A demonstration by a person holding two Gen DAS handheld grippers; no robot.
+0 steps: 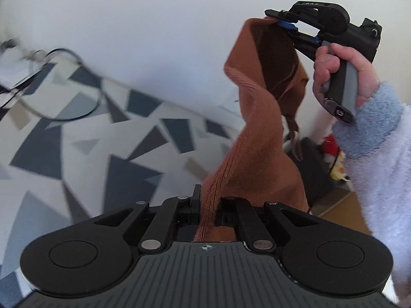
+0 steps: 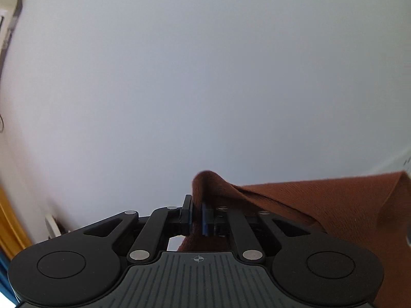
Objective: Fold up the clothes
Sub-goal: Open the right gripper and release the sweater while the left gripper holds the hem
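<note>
The left wrist view alone shows the whole scene: the brown garment [image 1: 257, 133] hangs in the air above a geometric-patterned covering [image 1: 102, 148], strung between the left tongs [image 1: 208, 205] and the right tongs [image 1: 278, 23], each closed tight on an edge, a hand [image 1: 341, 77] gripping the right handle. The right wrist view shows only the right tongs [image 2: 197, 215] pinching cloth against a blank wall [image 2: 205, 77]. The garment's type is hard to make out.

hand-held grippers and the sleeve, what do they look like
Both are matte black with scissor-style linkage arms, silver pivot pins, round discs at each side and a ribbed grey deck bearing a small crosshair mark. The left hand-held gripper shows this up close; the right hand-held gripper has blue finger pads and a grey-and-black handle. The sleeve is fluffy pale fleece with a bluer cuff.
</note>
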